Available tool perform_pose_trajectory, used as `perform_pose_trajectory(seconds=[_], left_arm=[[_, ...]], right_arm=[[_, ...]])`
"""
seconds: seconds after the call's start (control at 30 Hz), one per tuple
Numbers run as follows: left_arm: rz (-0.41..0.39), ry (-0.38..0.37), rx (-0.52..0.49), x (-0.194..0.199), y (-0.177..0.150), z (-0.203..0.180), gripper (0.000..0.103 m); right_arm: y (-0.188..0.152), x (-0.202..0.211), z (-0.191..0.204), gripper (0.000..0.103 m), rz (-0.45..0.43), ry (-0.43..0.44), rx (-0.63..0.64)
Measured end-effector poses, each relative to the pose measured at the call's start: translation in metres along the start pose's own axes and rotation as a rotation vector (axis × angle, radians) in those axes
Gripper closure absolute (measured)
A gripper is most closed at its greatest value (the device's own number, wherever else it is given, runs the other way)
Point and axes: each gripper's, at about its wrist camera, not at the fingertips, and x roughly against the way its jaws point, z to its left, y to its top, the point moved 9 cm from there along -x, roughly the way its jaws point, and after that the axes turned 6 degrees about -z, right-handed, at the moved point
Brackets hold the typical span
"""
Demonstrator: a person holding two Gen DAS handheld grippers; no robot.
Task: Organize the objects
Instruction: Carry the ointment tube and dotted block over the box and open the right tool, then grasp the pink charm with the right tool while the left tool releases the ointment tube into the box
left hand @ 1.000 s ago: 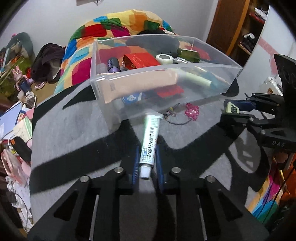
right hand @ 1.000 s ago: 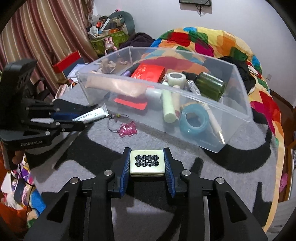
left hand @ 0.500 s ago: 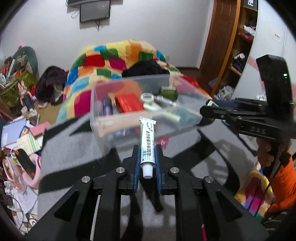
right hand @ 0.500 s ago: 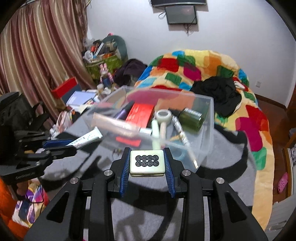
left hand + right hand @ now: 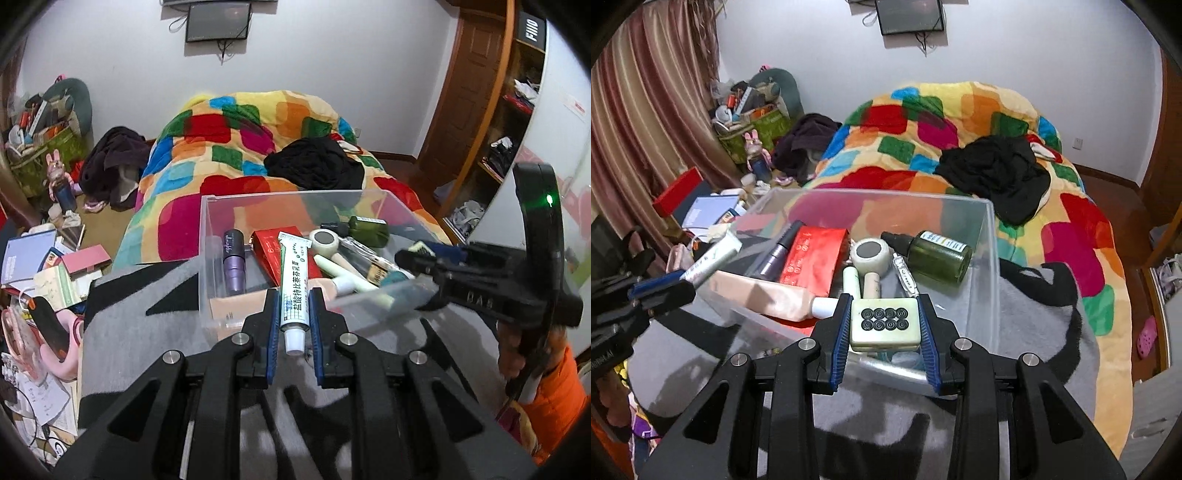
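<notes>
My left gripper (image 5: 293, 325) is shut on a white ointment tube (image 5: 293, 284) and holds it over the near wall of the clear plastic bin (image 5: 207, 258). My right gripper (image 5: 884, 326) is shut on a cream mahjong tile (image 5: 884, 325) with black circles, held above the near edge of the bin (image 5: 993, 266). The bin holds a red packet (image 5: 809, 254), a green bottle (image 5: 938, 256), a tape roll (image 5: 870, 254), a purple tube (image 5: 233, 262) and other tubes. The right gripper shows in the left wrist view (image 5: 417, 254); the left gripper shows in the right wrist view (image 5: 661, 288).
The bin stands on a grey and black blanket (image 5: 1034, 314). A colourful quilt (image 5: 960, 122) with black clothes (image 5: 997, 170) lies behind. Cluttered books and boxes (image 5: 44, 273) lie on the floor at the left. A wooden door and shelves (image 5: 491, 110) stand at the right.
Both grippers have risen and moved forward over the bin, each still holding its object. The views now look down into the bin from above its near wall.
</notes>
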Motion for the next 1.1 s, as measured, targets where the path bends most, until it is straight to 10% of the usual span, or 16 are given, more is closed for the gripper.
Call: perform_pose_trajectory(seconds=[0.57, 1.1], left_arm=[[0.070, 0.023, 0.069, -0.037, 0.000, 0.021, 0.088], [0.031, 0.021, 0.014, -0.022, 0.000, 0.007, 0.080]], right_arm=[[-0.012, 0.041, 0.043, 0.071, -0.043, 0.108, 0.116], [-0.069, -0.023, 0.075, 0.071, 0.156, 0.105, 0.219]])
